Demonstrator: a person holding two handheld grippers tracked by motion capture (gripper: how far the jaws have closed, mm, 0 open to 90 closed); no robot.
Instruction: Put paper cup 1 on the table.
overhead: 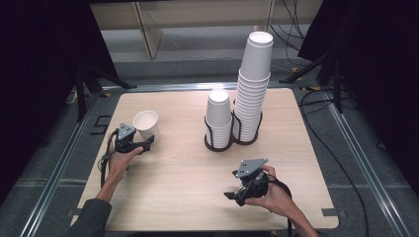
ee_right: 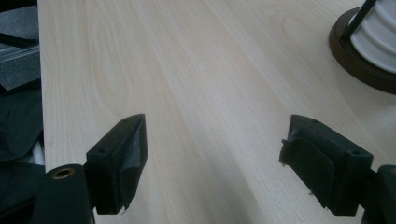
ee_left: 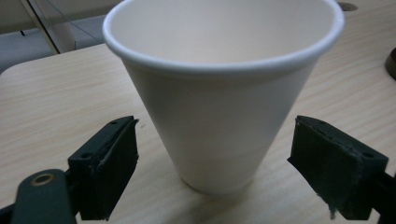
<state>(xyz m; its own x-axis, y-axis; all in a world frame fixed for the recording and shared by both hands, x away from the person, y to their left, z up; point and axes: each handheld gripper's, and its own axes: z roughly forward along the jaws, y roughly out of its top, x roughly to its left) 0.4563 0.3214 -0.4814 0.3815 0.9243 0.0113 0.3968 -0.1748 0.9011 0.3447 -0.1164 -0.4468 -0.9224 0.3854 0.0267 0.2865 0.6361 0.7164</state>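
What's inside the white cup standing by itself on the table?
Nothing that shows: the single cup stands upright, mouth open, and its inner wall looks bare and white. Its bottom is hidden behind the near rim, so something small lying there could not be seen.

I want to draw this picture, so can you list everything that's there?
single white paper cup: one, white, upright at the table's left, between the left gripper's jaws, untouched
short stack of upside-down white paper cups: one, white, in the holder
tall stack of upside-down white paper cups: one, white, beside it
black wire cup holder: one, black, mid-table
light wooden table: one, pale
left gripper: black, open
right gripper: black, open over bare wood
left hand, right hand: holding the grippers
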